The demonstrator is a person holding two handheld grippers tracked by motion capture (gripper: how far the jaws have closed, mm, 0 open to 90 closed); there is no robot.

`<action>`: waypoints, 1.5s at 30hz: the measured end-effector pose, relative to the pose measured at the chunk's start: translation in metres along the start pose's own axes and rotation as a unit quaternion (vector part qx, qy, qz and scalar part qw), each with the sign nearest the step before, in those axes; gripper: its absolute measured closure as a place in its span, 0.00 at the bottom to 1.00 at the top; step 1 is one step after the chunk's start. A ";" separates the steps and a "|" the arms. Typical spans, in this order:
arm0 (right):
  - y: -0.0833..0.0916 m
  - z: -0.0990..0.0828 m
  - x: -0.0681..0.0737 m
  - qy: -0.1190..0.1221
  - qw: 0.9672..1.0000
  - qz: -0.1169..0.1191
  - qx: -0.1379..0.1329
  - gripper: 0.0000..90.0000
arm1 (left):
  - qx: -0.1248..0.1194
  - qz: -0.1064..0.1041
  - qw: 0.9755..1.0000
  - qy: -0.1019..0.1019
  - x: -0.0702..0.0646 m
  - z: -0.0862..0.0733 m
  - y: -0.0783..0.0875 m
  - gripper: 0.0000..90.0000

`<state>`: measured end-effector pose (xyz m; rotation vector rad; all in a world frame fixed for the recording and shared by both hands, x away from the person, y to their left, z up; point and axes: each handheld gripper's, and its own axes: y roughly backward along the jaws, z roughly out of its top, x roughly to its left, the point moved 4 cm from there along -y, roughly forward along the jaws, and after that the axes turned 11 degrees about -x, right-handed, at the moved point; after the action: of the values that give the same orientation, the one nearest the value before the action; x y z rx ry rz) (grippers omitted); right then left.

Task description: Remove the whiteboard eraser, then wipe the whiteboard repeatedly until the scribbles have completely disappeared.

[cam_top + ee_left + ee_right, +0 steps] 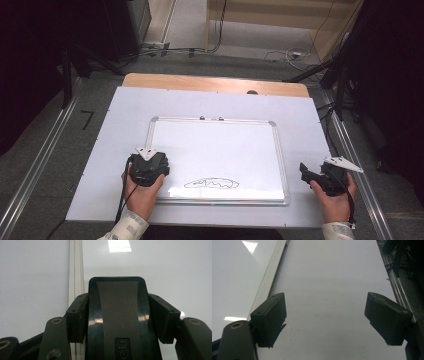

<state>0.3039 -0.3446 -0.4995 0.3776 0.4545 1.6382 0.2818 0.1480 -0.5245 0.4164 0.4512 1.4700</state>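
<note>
A white board (215, 145) with a silver frame lies flat on the white sheet (125, 110) that covers the table. Near its front edge is a black scribble (212, 183). My left gripper (150, 167) hangs over the board's front left corner, shut on a black eraser (117, 297) with a grey face; the left gripper view has the board's frame (75, 265) just behind it. My right gripper (312, 175) is off the board's right side, over the white sheet (329, 277). It is open, with nothing between its fingers (270, 317).
A strip of the wooden table (215, 82) shows beyond the sheet. Metal rails (37, 165) run along both sides on the grey floor. Cables (287, 54) lie on the floor at the back, and dark stands (345, 75) rise at the right.
</note>
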 end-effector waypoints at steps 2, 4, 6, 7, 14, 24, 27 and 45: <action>0.000 0.000 0.000 0.000 1.000 0.000 0.000 0.18 | 0.001 -0.002 1.000 0.000 0.000 0.000 0.000 0.44; 0.000 0.000 0.000 0.001 1.000 0.000 0.000 0.18 | 0.002 -0.002 1.000 -0.003 0.000 0.001 0.000 0.45; 0.000 0.000 0.000 0.000 1.000 0.000 0.000 0.18 | 0.003 -0.004 1.000 -0.009 0.000 0.001 0.000 0.45; 0.000 0.000 0.000 0.001 1.000 -0.001 -0.001 0.18 | 0.004 -0.006 1.000 -0.010 0.000 0.001 0.000 0.45; -0.001 0.000 -0.001 0.000 1.000 -0.001 -0.001 0.18 | 0.006 -0.018 1.000 -0.006 0.000 0.002 0.000 0.45; -0.002 0.001 0.000 -0.003 1.000 0.002 0.001 0.18 | -0.017 -0.026 0.999 -0.006 0.000 0.009 0.007 0.45; -0.002 0.000 0.000 -0.003 1.000 0.003 0.001 0.18 | -0.021 -0.029 0.999 -0.003 0.000 0.011 0.010 0.45; -0.001 0.001 0.001 -0.002 1.000 0.003 -0.001 0.18 | -0.019 -0.063 0.998 -0.009 -0.009 0.014 0.008 0.45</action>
<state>0.3053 -0.3433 -0.4992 0.3809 0.4494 1.6437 0.2817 0.1393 -0.5083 0.3660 0.4268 1.3502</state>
